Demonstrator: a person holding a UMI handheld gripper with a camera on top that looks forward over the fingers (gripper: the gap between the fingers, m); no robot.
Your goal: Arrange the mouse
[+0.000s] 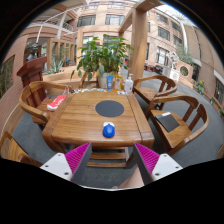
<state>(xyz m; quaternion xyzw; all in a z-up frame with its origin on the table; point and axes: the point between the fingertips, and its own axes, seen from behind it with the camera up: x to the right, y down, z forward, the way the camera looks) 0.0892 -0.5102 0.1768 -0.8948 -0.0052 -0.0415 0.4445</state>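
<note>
Wooden table [85, 118], chairs [170, 125] around it. Potted plant [103, 55] at the far end. Dark round mat [110, 108] mid-table; red item [56, 101] to its left. Blue mouse [108, 130] sits near the table's near edge, ahead of the gripper [111, 158], well apart. Fingers spread wide, holding nothing; pink pads [76, 156] visible.

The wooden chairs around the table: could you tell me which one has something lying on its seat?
The wooden chair to the right of the wooden table: a dark flat object lies on its seat; the others' visible seats look bare. The tongs are open.
</note>
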